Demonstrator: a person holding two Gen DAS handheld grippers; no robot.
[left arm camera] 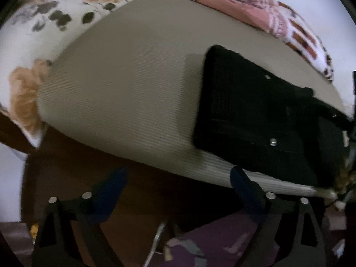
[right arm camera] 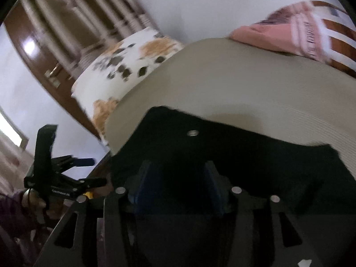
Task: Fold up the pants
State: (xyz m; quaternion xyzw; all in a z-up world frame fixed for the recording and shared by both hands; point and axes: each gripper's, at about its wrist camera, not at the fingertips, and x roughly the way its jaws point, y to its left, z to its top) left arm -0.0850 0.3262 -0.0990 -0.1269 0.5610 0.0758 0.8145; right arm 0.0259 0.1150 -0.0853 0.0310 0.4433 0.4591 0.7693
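Black pants [left arm camera: 255, 115] lie folded in a compact rectangle on the right part of a beige ribbed mat [left arm camera: 133, 89], with metal buttons showing. My left gripper [left arm camera: 178, 178] is open and empty, at the mat's near edge, left of the pants. In the right wrist view the pants [right arm camera: 222, 155] fill the near foreground. My right gripper [right arm camera: 178, 178] is open, its blue pads standing over the pants' near edge; whether they touch the cloth is unclear. The left gripper [right arm camera: 84, 171] also shows at the far left of that view.
A white floral pillow [left arm camera: 44, 33] lies left of the mat and a pink patterned cloth [left arm camera: 278, 22] at its far right. A dark wooden bed frame [left arm camera: 77, 166] runs below the mat. A wooden headboard [right arm camera: 55, 33] stands behind.
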